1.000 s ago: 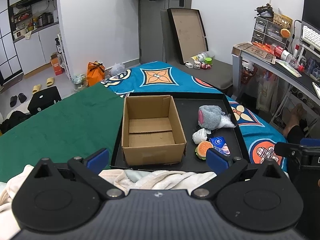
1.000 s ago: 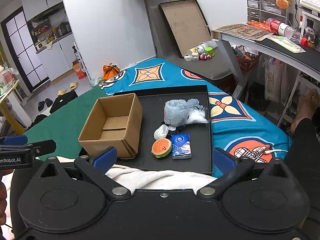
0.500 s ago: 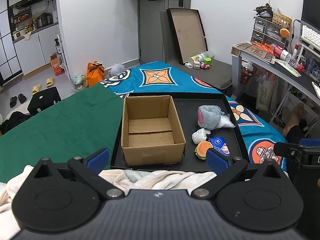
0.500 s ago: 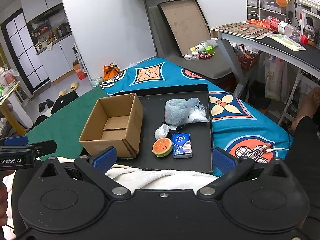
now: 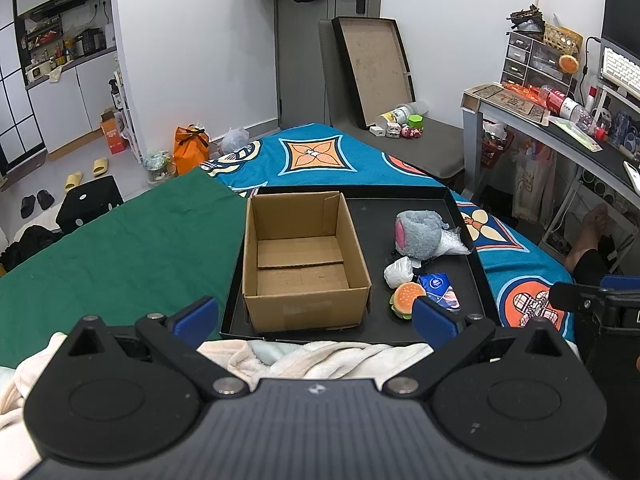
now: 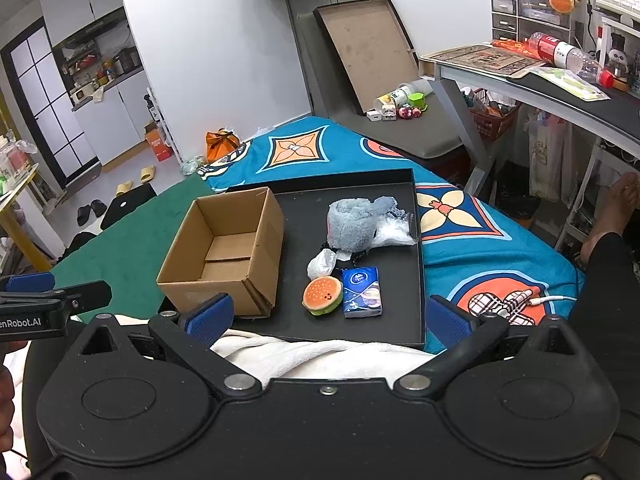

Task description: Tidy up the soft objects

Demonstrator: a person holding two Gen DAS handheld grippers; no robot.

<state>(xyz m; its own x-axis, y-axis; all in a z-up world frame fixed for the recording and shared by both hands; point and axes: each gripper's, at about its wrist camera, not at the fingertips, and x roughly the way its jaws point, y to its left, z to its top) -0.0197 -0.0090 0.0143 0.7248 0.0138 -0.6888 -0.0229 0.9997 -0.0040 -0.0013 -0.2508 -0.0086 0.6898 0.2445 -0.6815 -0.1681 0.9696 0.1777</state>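
Both tools hang back from the work with nothing held: the left gripper and the right gripper each have their blue-padded fingers spread wide. The soft things lie in a loose cluster on the right half of the shallow black tray, beside the open brown cardboard box, which is empty. The likeliest trouble is a messy pick: the fuzzy grey plush roll with a pink end touches a crinkled clear plastic bag, so a pinch there could drag both. The small orange burger-shaped plush sits right against the glossy blue tissue packet, and the crumpled white wad just behind looks like thin film, though that is hard to tell. The light box may slide if nudged.
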